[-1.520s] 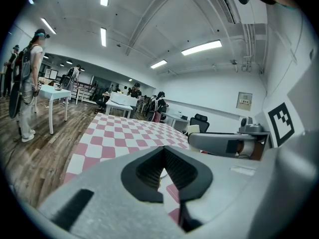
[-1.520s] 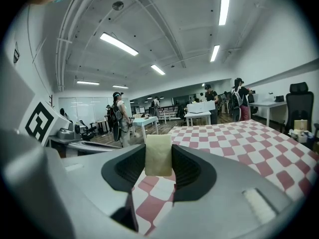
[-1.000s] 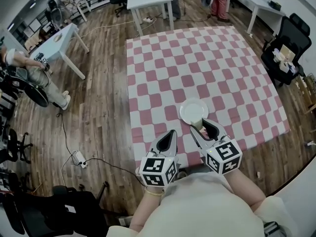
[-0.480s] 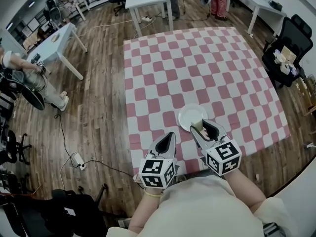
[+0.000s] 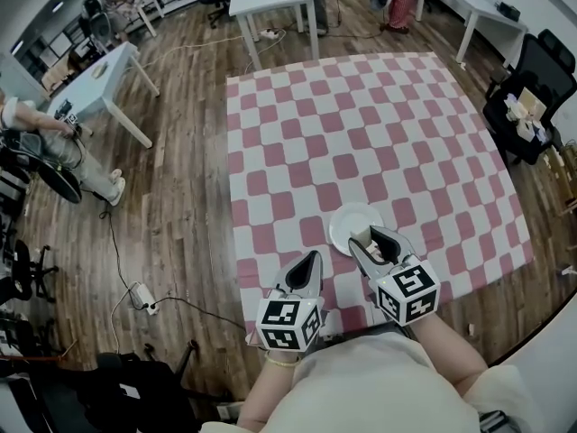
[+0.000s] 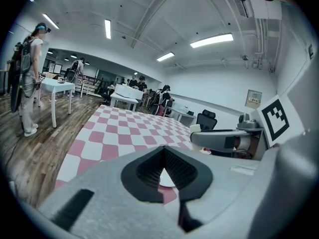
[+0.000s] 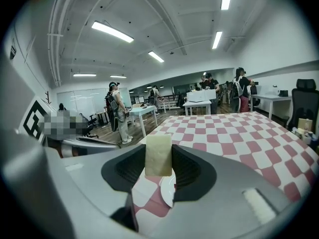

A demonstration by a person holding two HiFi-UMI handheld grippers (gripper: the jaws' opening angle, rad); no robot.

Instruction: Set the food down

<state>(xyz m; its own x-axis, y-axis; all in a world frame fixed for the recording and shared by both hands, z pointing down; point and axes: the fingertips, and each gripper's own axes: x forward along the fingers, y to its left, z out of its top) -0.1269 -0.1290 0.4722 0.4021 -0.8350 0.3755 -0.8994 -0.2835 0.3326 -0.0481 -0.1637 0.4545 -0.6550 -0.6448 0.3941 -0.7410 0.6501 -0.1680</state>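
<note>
A pale yellow block of food (image 7: pixel 158 155) stands upright between the jaws of my right gripper (image 7: pixel 159 171), which is shut on it. In the head view that gripper (image 5: pixel 372 242) hangs over the near rim of a white plate (image 5: pixel 352 222) on the red-and-white checked tablecloth (image 5: pixel 361 142). The food (image 5: pixel 365 238) shows at its tips. The plate (image 7: pixel 168 190) lies just below and beyond the block. To the left my left gripper (image 5: pixel 312 260) hovers over the table's near edge, shut and empty. In its own view the left gripper (image 6: pixel 163 161) has its jaws meeting.
The checked table ends right under both grippers, with wooden floor (image 5: pixel 180 206) to its left. White tables (image 5: pixel 270 3) stand behind, and a black office chair (image 5: pixel 532 88) is at the right. A person (image 5: pixel 41 142) stands far left. A power strip with its cable (image 5: pixel 144 291) lies on the floor.
The head view has shifted a little. The plate now sits slightly nearer the right gripper's tips. Both grippers keep their jaws as they were, the food still held.
</note>
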